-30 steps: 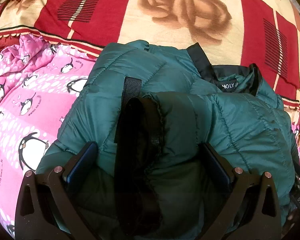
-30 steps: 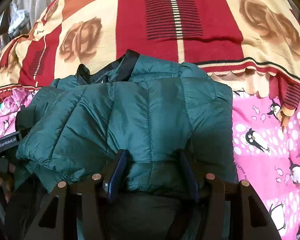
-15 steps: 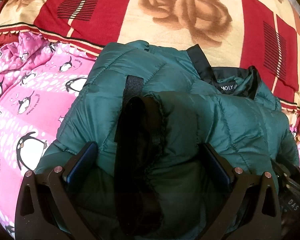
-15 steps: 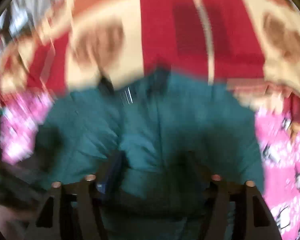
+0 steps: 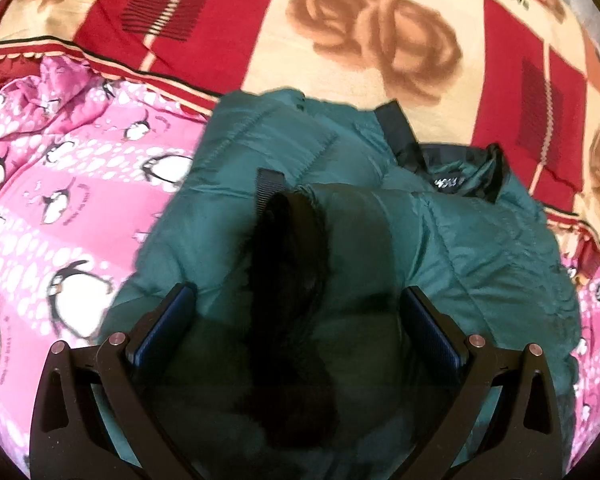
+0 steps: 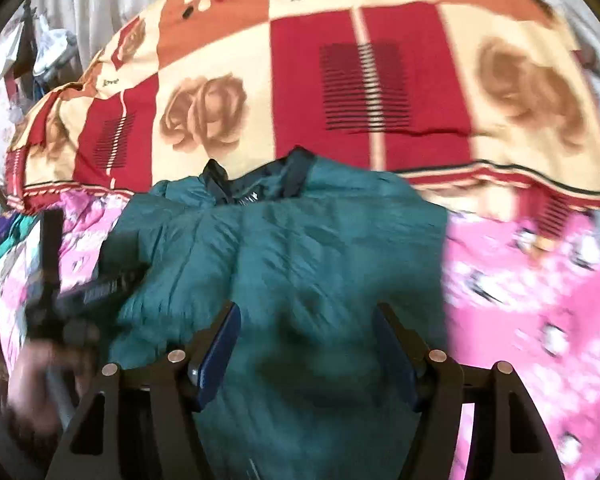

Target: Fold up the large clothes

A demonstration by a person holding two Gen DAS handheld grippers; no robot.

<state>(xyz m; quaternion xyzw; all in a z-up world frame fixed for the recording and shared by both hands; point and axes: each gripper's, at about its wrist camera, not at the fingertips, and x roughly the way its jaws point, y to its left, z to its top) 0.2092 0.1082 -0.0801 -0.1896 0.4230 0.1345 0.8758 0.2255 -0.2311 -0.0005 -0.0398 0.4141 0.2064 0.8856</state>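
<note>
Bed [image 6: 500, 320]: carries everything listed; covered by two layers of bedding.

Blanket [image 6: 364, 80]: red, cream and orange squares with brown rose prints and the word "love"; lies across the far part of the bed, its scalloped edge running over the pink cover.

Quilt cover [image 5: 60, 200]: pink, printed with penguins; fills the near part of the bed on both sides of the jacket.

Jacket [image 5: 480, 240]: dark green, quilted and puffy, folded into a compact bundle. It lies across the line where blanket and pink cover meet, collar toward the blanket. The dark collar [image 5: 460, 168] carries a small label whose lettering is too blurred to read. A black, fuzzy-edged opening, probably a cuff or hood trim, faces the left camera on top of the bundle.

Left gripper [image 5: 296, 312]: jaws wide apart, one on each side of the raised fold with the black opening. Whether the pads press the fabric cannot be told. In the right view this tool shows as a dark, blurred shape at the jacket's left edge, with a hand [image 6: 40, 380] behind it.

Right gripper [image 6: 308, 336]: jaws apart above the near edge of the jacket, holding nothing; the fabric lies below and between the fingers without visible contact.
</note>
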